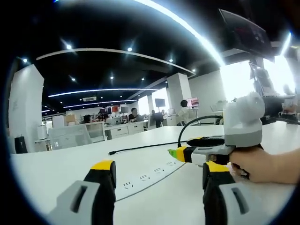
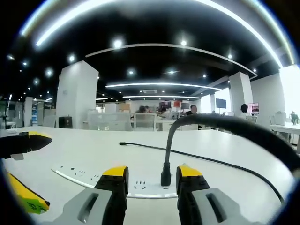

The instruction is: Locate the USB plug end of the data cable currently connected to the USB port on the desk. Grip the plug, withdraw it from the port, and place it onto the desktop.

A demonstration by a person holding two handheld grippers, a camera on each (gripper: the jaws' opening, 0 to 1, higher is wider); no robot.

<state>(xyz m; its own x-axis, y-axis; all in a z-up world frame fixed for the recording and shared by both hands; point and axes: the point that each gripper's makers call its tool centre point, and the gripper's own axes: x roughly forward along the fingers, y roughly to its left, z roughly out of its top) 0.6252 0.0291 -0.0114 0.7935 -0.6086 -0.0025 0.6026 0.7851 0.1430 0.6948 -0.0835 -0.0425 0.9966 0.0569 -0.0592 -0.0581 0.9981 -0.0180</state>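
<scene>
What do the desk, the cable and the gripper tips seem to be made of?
Desk: looks like matte white laminate, smooth with only soft glare.
Cable: likely black rubber or plastic sheath, since it bends in a smooth arc and looks dull.
Right gripper tips: yellow, probably rubber or plastic pads; the look leaves it open.

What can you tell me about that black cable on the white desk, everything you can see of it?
The black cable looks rubbery and smooth. One end carries a black plug standing upright in the white socket strip set in the desk, framed between the right gripper tips, which flank it without clearly touching. From the plug the cable rises, arches over and sweeps off to the right. A thinner black length lies flat across the desktop, ending in a small free connector touching nothing but the desk.
</scene>
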